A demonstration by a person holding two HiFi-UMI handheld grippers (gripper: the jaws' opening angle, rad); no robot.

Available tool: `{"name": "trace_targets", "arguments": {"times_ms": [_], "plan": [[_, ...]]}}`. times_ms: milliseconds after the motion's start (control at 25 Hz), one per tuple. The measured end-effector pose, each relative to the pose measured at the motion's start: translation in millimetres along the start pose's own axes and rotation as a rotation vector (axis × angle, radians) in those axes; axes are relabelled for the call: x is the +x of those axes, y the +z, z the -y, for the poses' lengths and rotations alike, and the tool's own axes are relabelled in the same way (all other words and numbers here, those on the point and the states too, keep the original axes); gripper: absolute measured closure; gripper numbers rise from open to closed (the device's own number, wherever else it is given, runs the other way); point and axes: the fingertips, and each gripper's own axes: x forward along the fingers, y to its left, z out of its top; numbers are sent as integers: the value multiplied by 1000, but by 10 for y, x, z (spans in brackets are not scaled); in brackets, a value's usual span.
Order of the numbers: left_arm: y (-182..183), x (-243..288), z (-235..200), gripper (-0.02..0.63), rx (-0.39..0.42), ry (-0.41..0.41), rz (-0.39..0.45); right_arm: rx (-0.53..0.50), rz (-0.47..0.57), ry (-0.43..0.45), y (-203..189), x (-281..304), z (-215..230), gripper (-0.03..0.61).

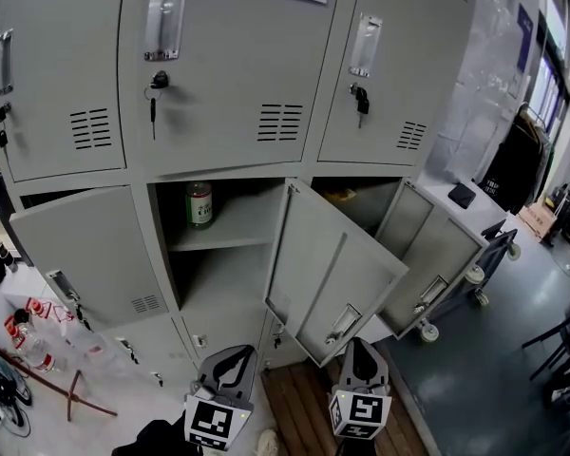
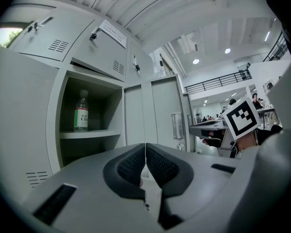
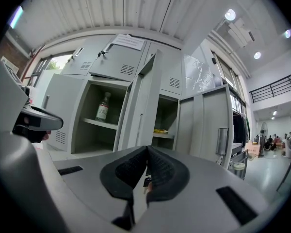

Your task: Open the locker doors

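The grey lockers (image 1: pixel 218 112) fill the head view. All three top-row doors are closed. In the middle row the left door (image 1: pixel 85 255) stands slightly ajar, while the middle door (image 1: pixel 334 274) and the right door (image 1: pixel 442 255) are swung open. A clear bottle (image 1: pixel 199 204) with a green label stands on the middle compartment's shelf (image 2: pixel 81 112) (image 3: pixel 103 108). My left gripper (image 1: pixel 230 359) (image 2: pixel 145 148) is shut and empty, level, short of the lower lockers. My right gripper (image 1: pixel 360 350) (image 3: pixel 147 150) is also shut and empty, below the open middle door's handle (image 1: pixel 342 323).
Keys hang in the top doors' locks (image 1: pixel 154 88). Something yellow lies in the right compartment (image 3: pixel 160 130). A wheeled cart (image 1: pixel 489 250) stands to the right of the lockers and a chair (image 1: pixel 556 335) further right. Bottles (image 1: pixel 28 326) and a red stand clutter the floor at left.
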Motion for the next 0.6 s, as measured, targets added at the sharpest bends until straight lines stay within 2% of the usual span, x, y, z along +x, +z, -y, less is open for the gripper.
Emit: {"name": "trace_targets", "arguments": {"times_ms": [400,600], "plan": [[-6,106,1,589,-14,5,0,-6,-6,-6,-14,58,78,563],[32,46,-29,589,-13,13,10,-7,23,-2,99,-29,9,563]]}}
